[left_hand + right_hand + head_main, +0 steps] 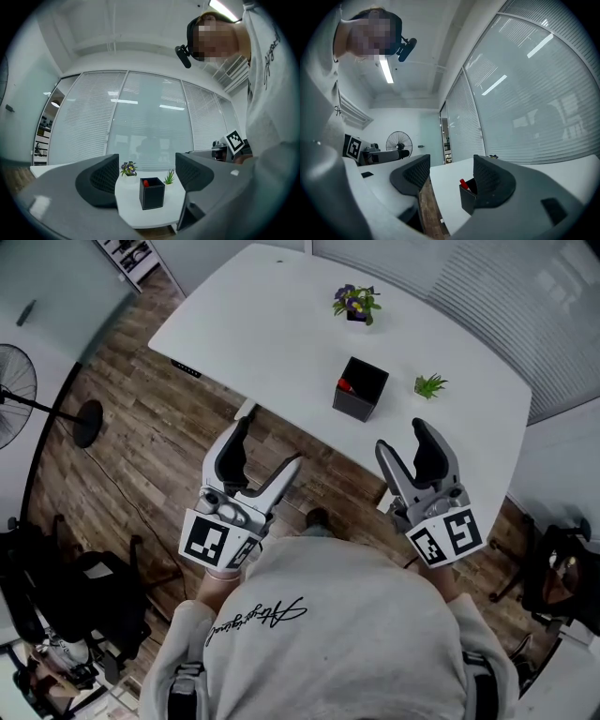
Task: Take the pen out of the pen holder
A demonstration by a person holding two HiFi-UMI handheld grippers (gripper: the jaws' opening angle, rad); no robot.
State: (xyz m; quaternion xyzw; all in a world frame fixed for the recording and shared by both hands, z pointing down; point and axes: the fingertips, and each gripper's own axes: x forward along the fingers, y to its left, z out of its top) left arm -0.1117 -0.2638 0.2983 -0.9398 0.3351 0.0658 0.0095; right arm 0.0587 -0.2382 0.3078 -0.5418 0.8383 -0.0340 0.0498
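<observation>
In the head view we see the pen holder point(360, 388), a matte black square box, on the smooth white table point(281, 324). The pen point(344, 385) stands in one corner of it, red end up and shaft hidden. Our left gripper point(269, 443) and right gripper point(404, 437) hover well apart from it. In the left gripper view, we find the ribbed dark jaws wide apart and empty. The right gripper view shows the same, with the red tip leaning slightly above the rim.

a red-capped pen point(344, 385) stands inside the upright black pen holder point(360, 389).
</observation>
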